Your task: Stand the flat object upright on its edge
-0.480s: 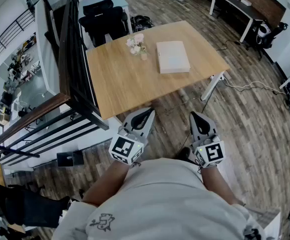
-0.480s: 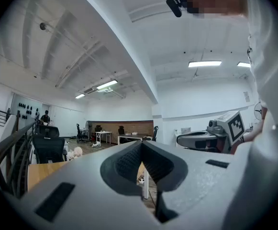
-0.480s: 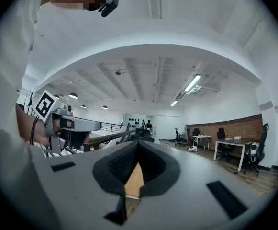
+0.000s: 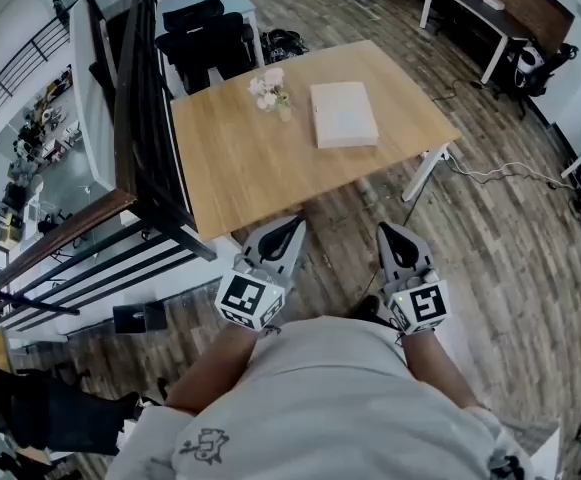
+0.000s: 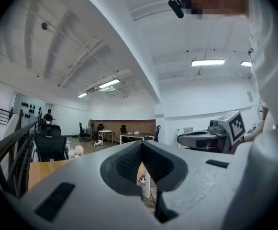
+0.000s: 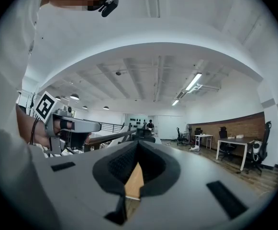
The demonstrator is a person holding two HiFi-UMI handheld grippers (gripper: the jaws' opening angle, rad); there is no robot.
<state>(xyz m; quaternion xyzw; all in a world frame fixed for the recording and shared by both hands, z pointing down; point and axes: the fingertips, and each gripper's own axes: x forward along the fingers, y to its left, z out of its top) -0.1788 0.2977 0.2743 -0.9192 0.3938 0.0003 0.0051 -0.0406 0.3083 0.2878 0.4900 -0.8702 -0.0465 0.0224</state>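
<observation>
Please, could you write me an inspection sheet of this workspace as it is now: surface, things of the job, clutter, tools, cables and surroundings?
Surface: light wooden table.
Job's things: white flat object lying flat on the table, not yet upright.
Clutter: small bunch of flowers beside the flat object.
Grippers: left tool and right tool both shut, nothing between the jaws, held level short of the table.
Cables: white cable on the floor, right of the table.
Surroundings: black chairs behind the table, dark railing at its left, wooden floor.
</observation>
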